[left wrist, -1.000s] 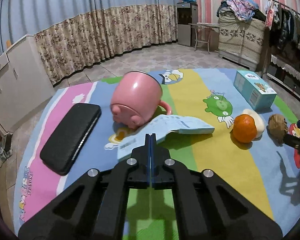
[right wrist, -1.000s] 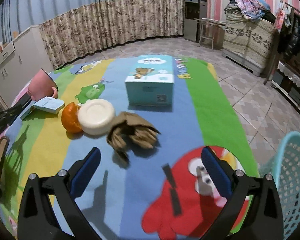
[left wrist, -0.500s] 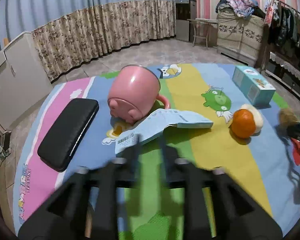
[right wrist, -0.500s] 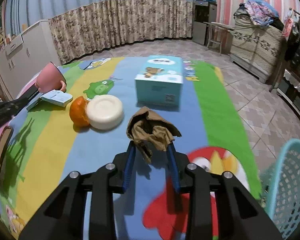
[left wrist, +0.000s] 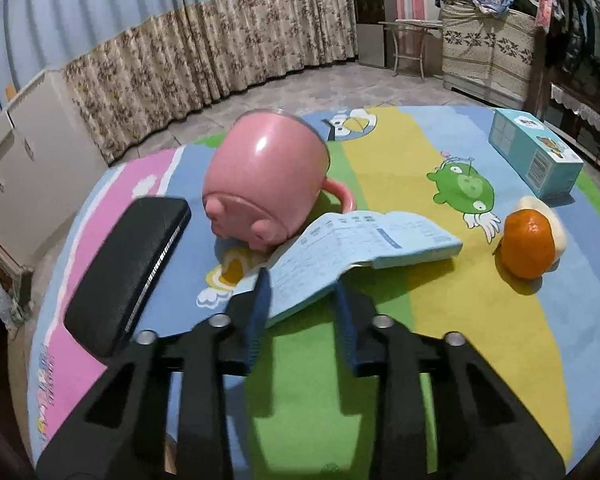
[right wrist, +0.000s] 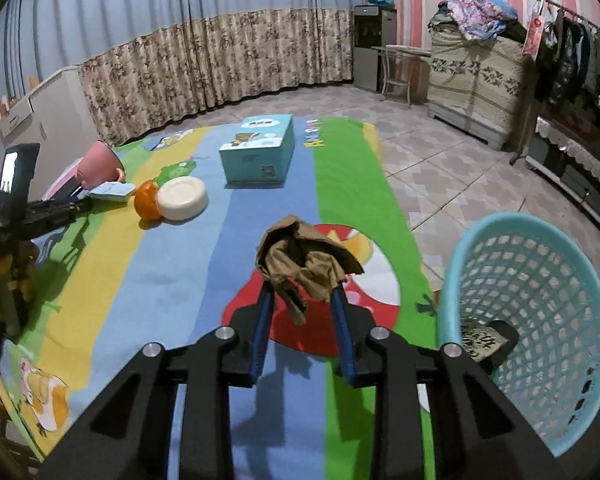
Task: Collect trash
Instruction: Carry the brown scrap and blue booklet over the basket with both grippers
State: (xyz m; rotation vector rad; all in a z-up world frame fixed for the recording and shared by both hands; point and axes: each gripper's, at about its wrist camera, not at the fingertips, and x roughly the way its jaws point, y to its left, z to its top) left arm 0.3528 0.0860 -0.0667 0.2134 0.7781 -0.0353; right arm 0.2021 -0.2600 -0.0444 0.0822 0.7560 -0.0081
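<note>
My right gripper (right wrist: 302,294) is shut on a crumpled brown paper wad (right wrist: 306,262) and holds it above the colourful table mat, left of a turquoise mesh basket (right wrist: 532,320). The basket holds a dark scrap at its bottom. My left gripper (left wrist: 300,286) is open, its fingers on either side of the near edge of a light blue paper leaflet (left wrist: 360,246) that leans against a tipped pink mug (left wrist: 266,184). The left gripper also shows in the right wrist view (right wrist: 76,204).
A black case (left wrist: 128,276) lies left of the mug. An orange (left wrist: 530,242) and a white round dish (right wrist: 183,199) sit right of the leaflet. A light blue tissue box (right wrist: 260,150) stands farther back. The mat's edge (right wrist: 404,216) drops to tiled floor.
My right gripper closed on the brown paper wad, lifted it and carried it right towards the basket. My left gripper opened and moved forward around the leaflet's edge.
</note>
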